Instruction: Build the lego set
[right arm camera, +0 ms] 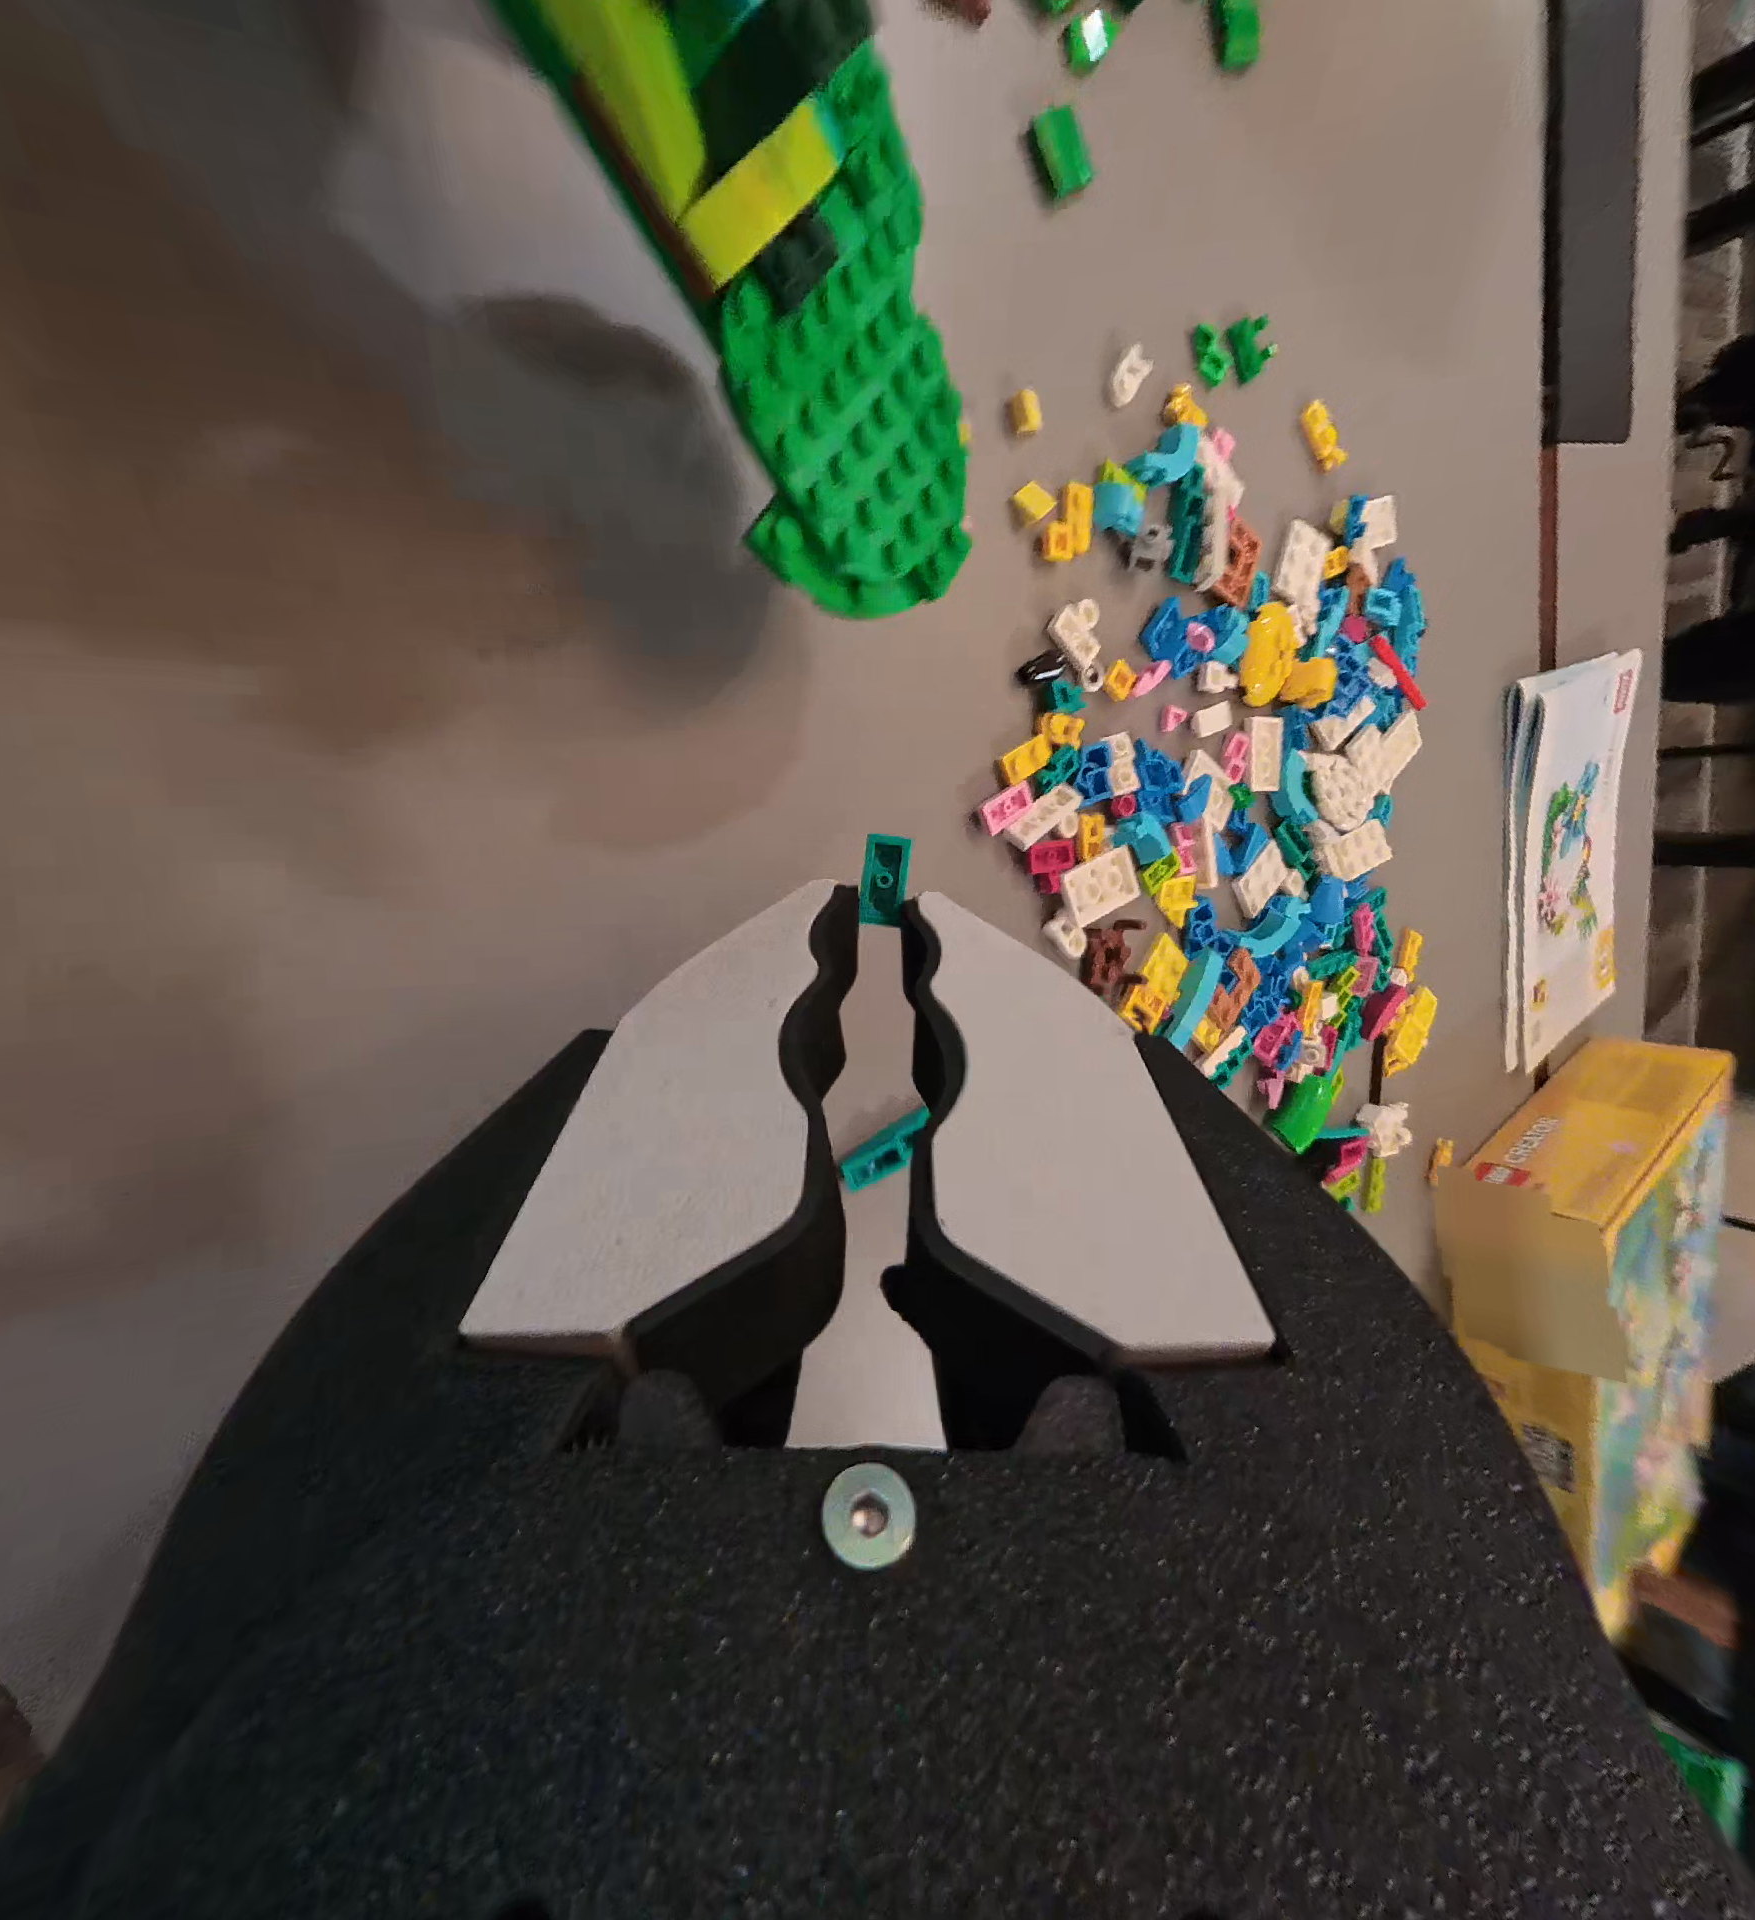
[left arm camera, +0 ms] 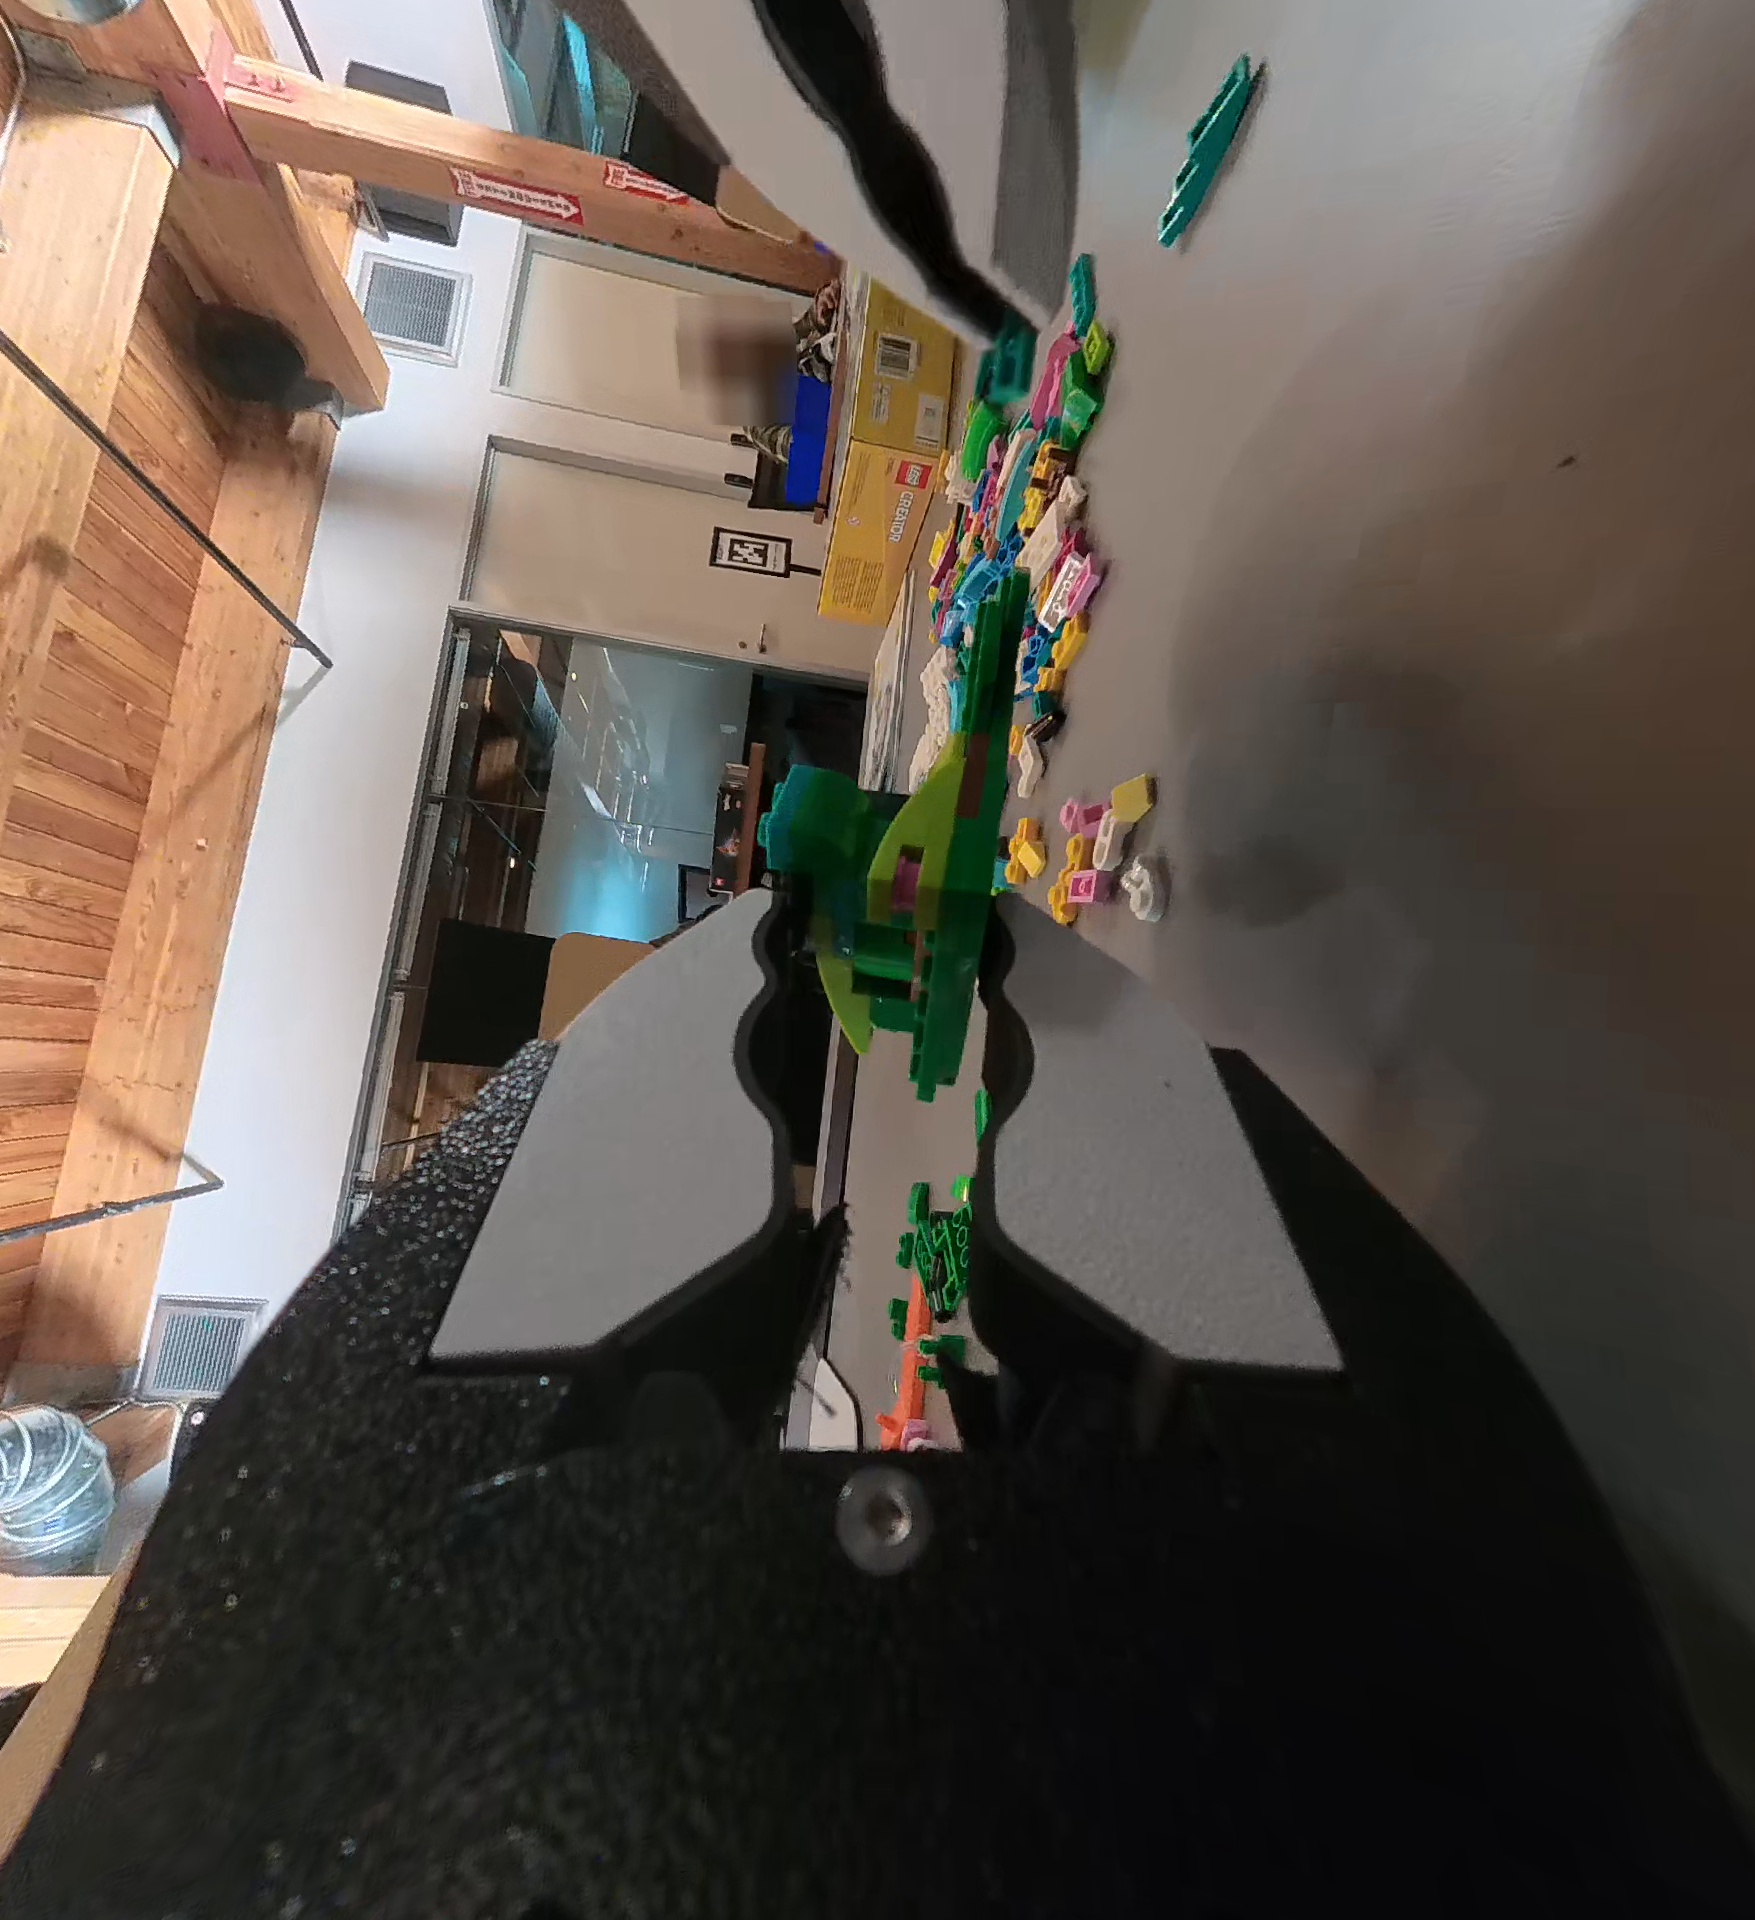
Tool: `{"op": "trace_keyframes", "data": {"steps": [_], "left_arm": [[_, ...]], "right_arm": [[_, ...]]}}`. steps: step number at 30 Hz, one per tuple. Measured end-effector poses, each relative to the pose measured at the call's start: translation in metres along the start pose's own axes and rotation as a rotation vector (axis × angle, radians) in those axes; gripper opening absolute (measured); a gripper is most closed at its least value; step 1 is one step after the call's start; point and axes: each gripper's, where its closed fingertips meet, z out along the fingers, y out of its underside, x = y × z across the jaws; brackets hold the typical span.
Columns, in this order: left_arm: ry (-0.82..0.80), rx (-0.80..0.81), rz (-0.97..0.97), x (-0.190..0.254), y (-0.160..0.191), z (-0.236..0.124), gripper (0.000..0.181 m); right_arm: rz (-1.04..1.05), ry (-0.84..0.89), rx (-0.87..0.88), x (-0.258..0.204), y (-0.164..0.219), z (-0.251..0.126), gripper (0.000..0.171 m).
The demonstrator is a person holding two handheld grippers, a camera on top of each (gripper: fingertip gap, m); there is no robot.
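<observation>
Right hand-held gripper (right arm camera: pixel 878 909) pinches teal plate (right arm camera: pixel 885 878) beside loose bricks (right arm camera: pixel 1237 769).

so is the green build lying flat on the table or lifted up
Lifted and tilted: the left gripper is shut on the green lego build, and the right wrist view shows its baseplate end hanging above the grey table.

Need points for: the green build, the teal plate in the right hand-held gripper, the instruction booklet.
green build (right arm camera: pixel 852 436): right wrist view, on its studded green baseplate.
teal plate (right arm camera: pixel 885 873): right wrist view, on the end sticking out past the fingertips.
instruction booklet (right arm camera: pixel 1569 852): right wrist view, on its front cover.
</observation>
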Motion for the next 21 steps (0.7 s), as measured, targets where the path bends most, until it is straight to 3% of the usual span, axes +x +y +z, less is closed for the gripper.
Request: {"op": "trace_keyframes", "data": {"steps": [6,15,18,21], "left_arm": [[0.007,0.028,0.002,0.001,-0.006,0.0,0.034],[0.006,0.043,-0.001,0.001,-0.008,-0.002,0.034],[0.005,0.042,0.006,0.002,-0.008,-0.003,0.034],[0.004,0.044,0.012,0.002,-0.009,-0.003,0.034]], "right_arm": [[-0.035,-0.233,-0.266,-0.011,0.043,-0.012,0.007],[0.118,-0.735,-0.94,-0.027,0.111,-0.055,0.007],[0.111,-0.807,-1.107,-0.027,0.123,-0.06,0.007],[0.102,-0.834,-1.158,-0.027,0.123,-0.055,0.007]]}}
